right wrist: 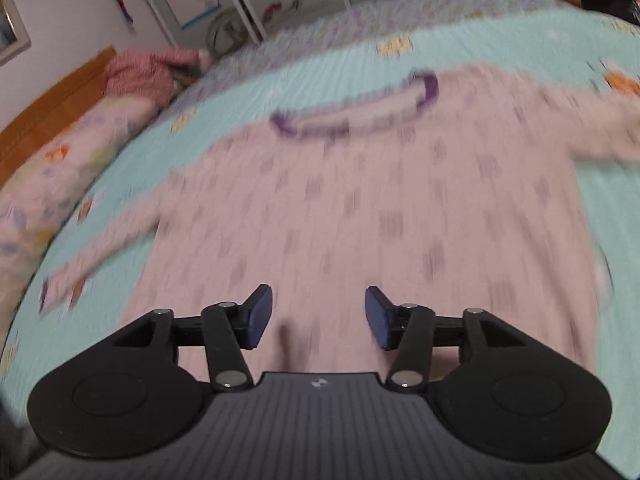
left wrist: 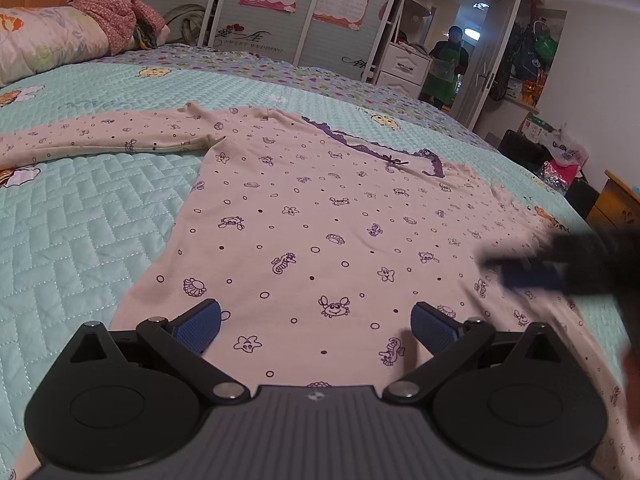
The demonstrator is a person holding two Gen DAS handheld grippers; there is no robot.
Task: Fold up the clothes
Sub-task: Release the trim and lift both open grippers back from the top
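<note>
Two grippers over a pink pajama top (left wrist: 320, 220) spread flat on the quilt (left wrist: 80, 220), left gripper (left wrist: 316, 326) wide open and empty above its hem, right gripper (right wrist: 319, 316) parted, empty, bare quilt flanking both sleeves.

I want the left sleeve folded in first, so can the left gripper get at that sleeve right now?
Probably yes. The left gripper is open over the shirt, and the sleeve lies flat on the bed with nothing on it or between them.
</note>
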